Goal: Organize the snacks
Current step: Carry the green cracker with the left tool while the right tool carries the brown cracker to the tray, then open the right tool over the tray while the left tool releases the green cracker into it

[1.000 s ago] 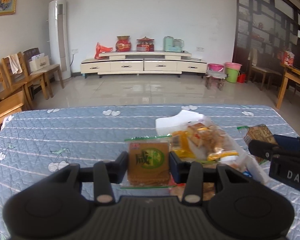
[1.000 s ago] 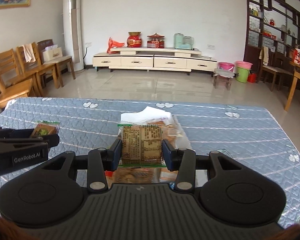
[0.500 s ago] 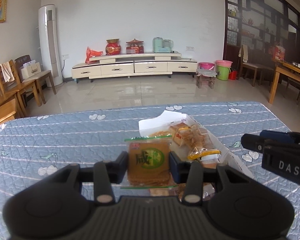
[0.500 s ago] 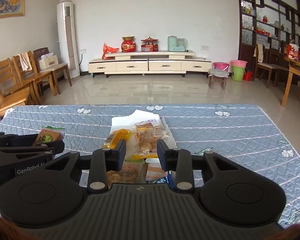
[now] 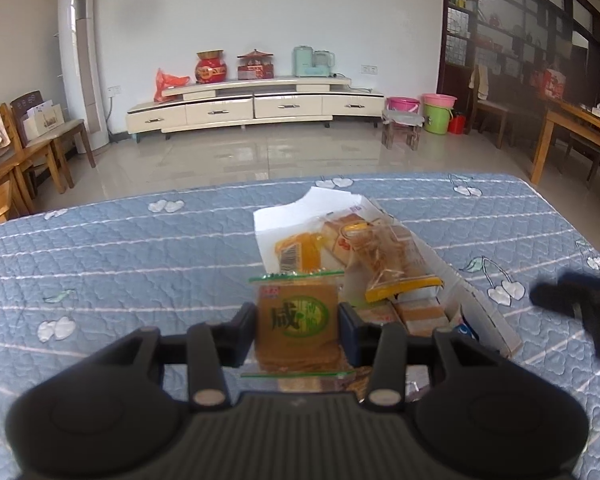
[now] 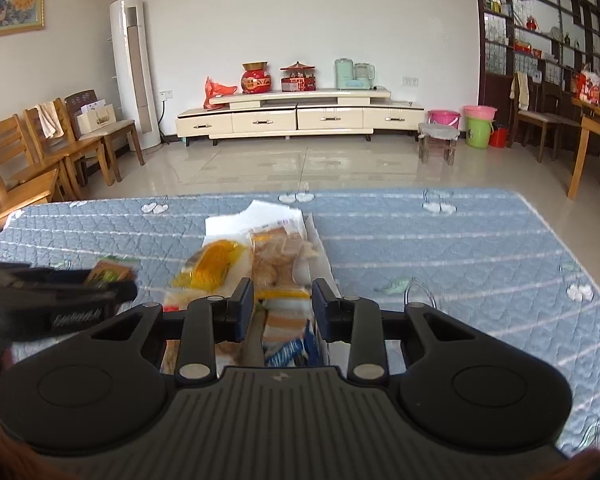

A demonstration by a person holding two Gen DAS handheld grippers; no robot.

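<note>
On the quilted blue worktop [image 5: 140,248], the left gripper [image 5: 298,322] clamps a flat, square brown cracker packet [image 5: 298,320] with glossy film and green-edged seals. Just right of it sits an open white cardboard box [image 5: 488,320] heaped with crinkly snack packets [image 6: 280,256]. The right gripper [image 6: 283,307] hovers over it, jaws narrowed on nothing.

Left gripper [image 5: 298,322] jaws clamped on a load; right gripper [image 6: 283,306] jaws closed, empty.
</note>
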